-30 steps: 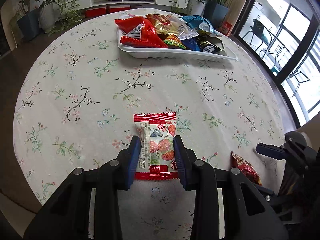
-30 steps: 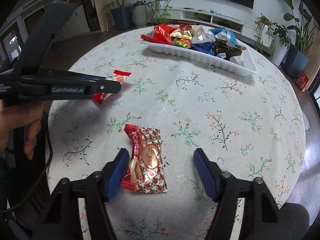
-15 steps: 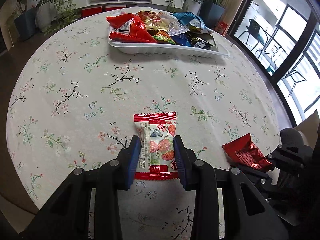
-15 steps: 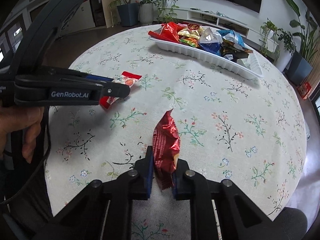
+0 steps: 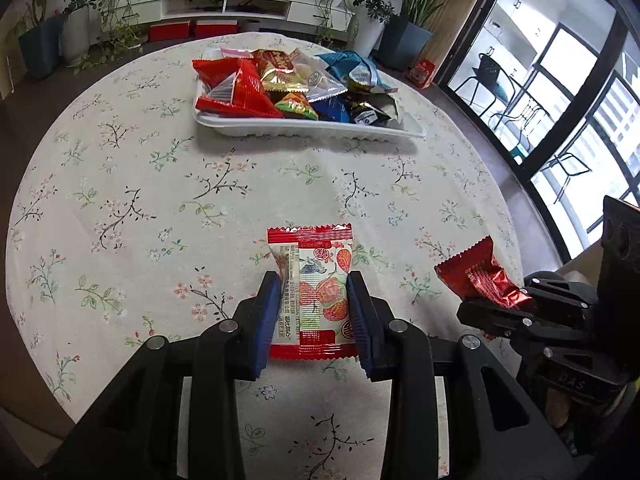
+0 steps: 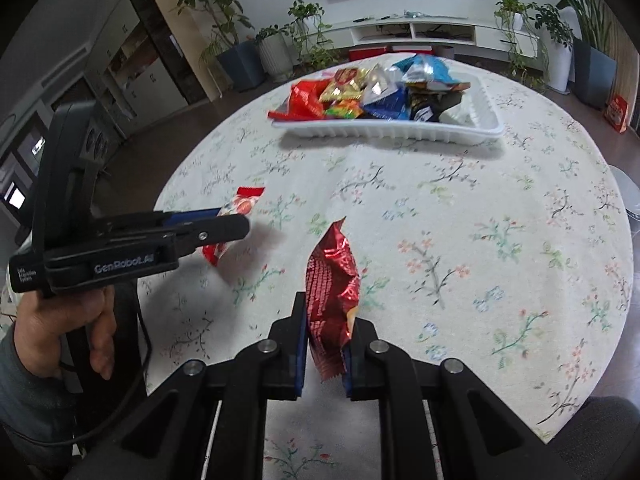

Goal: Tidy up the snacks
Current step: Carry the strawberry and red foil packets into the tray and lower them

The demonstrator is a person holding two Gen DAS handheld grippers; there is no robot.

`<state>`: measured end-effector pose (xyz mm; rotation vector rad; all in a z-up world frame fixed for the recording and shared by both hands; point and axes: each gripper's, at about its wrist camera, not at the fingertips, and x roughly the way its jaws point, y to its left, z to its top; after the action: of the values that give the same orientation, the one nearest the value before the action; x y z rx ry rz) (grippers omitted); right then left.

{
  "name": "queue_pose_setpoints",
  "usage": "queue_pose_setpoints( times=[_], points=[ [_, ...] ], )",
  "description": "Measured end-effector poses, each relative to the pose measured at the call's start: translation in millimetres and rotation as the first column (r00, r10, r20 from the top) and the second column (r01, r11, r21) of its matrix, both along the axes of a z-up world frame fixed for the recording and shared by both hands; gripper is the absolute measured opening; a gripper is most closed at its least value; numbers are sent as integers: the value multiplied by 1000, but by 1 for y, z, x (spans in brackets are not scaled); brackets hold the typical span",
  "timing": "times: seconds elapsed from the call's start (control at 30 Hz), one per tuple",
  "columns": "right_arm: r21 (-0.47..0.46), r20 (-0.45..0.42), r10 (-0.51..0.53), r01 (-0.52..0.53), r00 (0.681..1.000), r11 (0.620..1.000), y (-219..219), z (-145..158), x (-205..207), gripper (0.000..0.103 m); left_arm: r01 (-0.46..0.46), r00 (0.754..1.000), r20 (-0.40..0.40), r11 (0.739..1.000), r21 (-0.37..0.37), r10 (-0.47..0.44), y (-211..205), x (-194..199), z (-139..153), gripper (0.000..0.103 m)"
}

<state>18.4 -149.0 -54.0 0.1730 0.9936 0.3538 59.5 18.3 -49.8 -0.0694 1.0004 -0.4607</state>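
Snack packets are both pinched and off the tablecloth, strawberry one [image 5: 316, 292] in the left gripper [image 5: 314, 312], red foil one [image 6: 330, 292] in the right gripper [image 6: 325, 354], so carry them level to the white tray [image 5: 304, 130] and let go low, I'd say.

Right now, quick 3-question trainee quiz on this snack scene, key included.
1. True or false: the right gripper is shut on the dark red foil packet.
2. What does the left gripper hold?
3. Where do the other snacks sit? A) white tray B) basket C) bowl

Key: 1 true. 2 the white and red fruit-print packet. 3 A.
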Motion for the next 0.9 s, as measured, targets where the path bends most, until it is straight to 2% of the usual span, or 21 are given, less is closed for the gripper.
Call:
queue_pose_setpoints(
  times=[0.17,0.33,0.47,0.6,0.77,0.9],
  points=[
    [17,42,-69,68,997,998,-33,23,20,15,1,999,53,1000,-29,1,4,17,35,32],
    [11,130,-124,123,984,992,-65,64,49,15,-2,992,130,1000,-27,5,7,48,80,32],
    [-11,195,-141,146,971,989,-77,96,79,15,-11,983,185,1000,-13,13,5,90,117,32],
    [-10,239,-142,148,961,989,-79,125,118,15,-14,980,199,1000,-2,14,-3,134,139,32],
    [-8,256,-112,118,960,993,-62,141,174,15,-29,982,188,999,33,23,-21,189,141,32],
    [-13,235,-78,84,969,996,-43,133,212,15,-22,989,146,997,75,11,-39,232,122,32]
  ],
)
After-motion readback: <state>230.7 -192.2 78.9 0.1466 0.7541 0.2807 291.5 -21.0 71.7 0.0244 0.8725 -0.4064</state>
